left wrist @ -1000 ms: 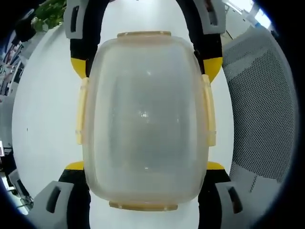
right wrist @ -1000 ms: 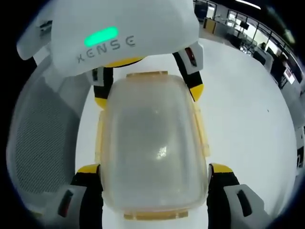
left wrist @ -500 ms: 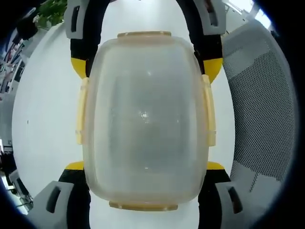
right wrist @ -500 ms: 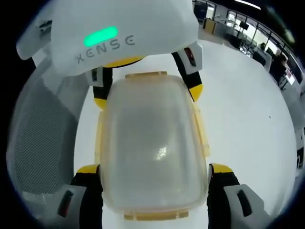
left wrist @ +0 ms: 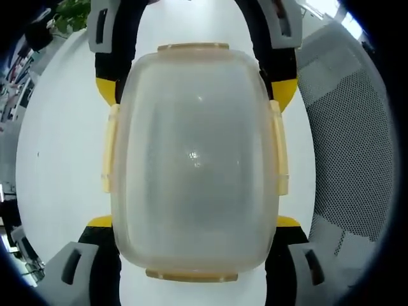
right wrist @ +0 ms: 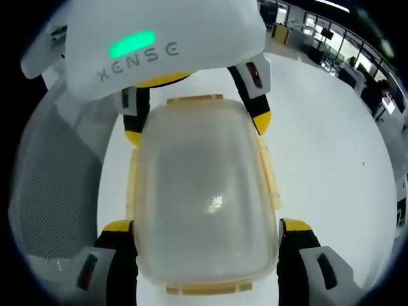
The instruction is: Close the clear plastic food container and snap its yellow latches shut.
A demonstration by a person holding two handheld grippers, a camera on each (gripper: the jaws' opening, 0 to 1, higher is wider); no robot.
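Almost nothing has shifted since earlier: the closed container (left wrist: 194,159) is kept clamped between left gripper (left wrist: 194,220) and right gripper (right wrist: 207,223), its yellow latches (left wrist: 279,153) apparently down.

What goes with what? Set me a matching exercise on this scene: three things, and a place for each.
Things:
1. clear plastic food container
2. yellow side latch
3. grey mesh chair

Places:
A. beside the white table
B. gripped between jaws at both ends
C. along the container's long side

Pairs: 1-B, 2-C, 3-A
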